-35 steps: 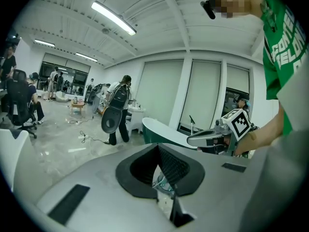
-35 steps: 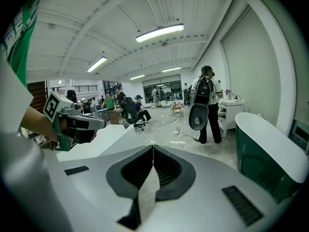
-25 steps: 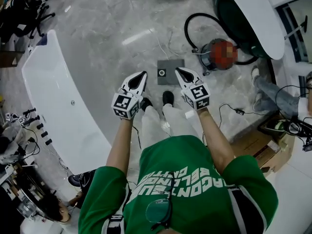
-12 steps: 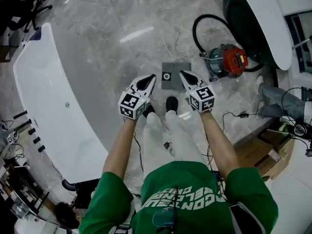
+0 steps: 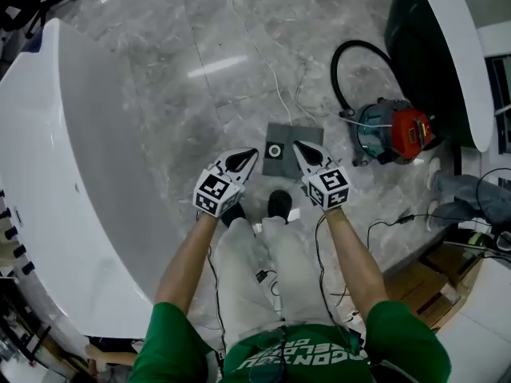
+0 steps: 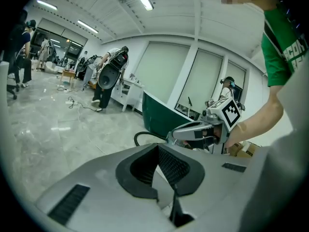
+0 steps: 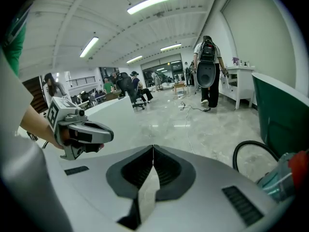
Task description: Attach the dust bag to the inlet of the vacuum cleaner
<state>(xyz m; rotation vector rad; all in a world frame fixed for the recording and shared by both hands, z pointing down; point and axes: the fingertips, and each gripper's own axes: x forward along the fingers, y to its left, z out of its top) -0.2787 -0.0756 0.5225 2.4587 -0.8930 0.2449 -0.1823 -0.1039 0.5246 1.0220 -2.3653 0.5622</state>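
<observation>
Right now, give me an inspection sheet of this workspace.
Surface: marble floor, glossy.
Job's things: bag flat on the floor ahead of the shoes; vacuum stands apart to its right; bag not attached.
Clutter: boxes at lower right.
Grippers: left gripper and right gripper both shut and empty, flanking the bag in the head view.
Cables: hose looped beside the vacuum; white cable across the floor; black cable near the boxes.
Surroundings: white counter on the left; green counter on the right; another person's legs at the right edge.
</observation>
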